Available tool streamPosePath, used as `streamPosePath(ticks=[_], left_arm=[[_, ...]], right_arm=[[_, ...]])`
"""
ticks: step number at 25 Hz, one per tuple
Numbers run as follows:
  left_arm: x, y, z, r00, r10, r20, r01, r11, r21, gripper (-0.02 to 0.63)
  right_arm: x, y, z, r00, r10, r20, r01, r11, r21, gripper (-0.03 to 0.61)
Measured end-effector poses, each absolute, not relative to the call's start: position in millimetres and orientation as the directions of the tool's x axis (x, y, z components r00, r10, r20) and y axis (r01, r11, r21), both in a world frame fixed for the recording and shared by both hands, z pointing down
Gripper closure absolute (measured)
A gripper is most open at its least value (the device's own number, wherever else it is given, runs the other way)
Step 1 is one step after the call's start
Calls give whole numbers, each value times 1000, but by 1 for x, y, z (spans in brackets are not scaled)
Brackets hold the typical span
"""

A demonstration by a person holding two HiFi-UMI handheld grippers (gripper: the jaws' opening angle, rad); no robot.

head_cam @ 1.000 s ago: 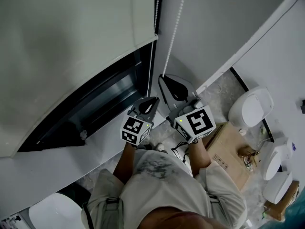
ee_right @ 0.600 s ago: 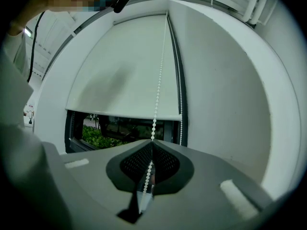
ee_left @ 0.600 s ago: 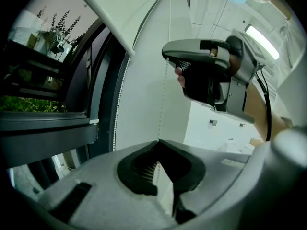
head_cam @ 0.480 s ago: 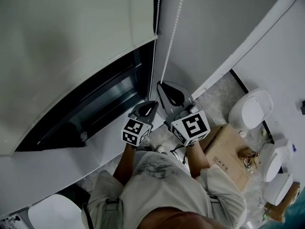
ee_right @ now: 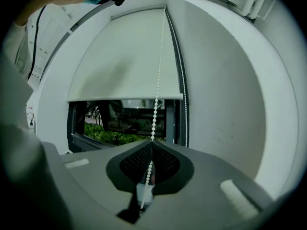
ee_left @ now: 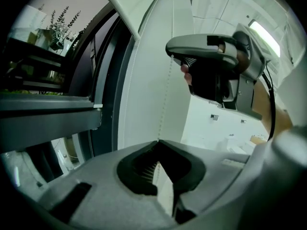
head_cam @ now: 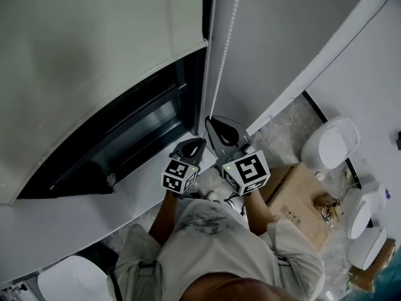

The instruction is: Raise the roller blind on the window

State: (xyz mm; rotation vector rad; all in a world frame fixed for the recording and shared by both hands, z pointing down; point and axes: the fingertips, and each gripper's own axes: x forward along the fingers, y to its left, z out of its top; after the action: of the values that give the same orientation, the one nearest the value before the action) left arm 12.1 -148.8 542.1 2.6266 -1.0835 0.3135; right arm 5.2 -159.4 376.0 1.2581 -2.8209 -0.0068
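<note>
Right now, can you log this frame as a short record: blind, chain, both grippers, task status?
blind: covers most of the window; a strip at the bottom is uncovered
bead chain: two strands at the blind's right side
right gripper: shut on the strand in front of the blind
left gripper: shut on the chain, below the right gripper
task status: blind not yet fully raised

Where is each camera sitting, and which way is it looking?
Head view: on the person's head, looking steeply down at the roller blind, left gripper and right gripper; forearms and shirt show.
Left gripper view: on the left gripper, facing the window frame; the hand holding the right gripper shows.
Right gripper view: on the right gripper, looking up at the roller blind; the shirt shows at left.
Shared: all three show the bead chain that both grippers pinch.
</note>
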Motion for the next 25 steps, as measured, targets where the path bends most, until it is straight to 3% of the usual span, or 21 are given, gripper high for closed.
streamPosePath(ticks=[8,13,25], left_arm=[[3,-139,532,692,-664,283,-717,-676,169,600],[-7,-136,482,709,-679,191,-705,-692,155,562],[-6,-137,331,741,-669,-54,-670,-742,1,555]], right_arm=[[4,-155,378,-665,-746,43,-745,666,32,568],[6,-155,378,-661,-750,39,-749,662,34,568],[6,-154,378,-661,-750,38,-749,662,35,568]])
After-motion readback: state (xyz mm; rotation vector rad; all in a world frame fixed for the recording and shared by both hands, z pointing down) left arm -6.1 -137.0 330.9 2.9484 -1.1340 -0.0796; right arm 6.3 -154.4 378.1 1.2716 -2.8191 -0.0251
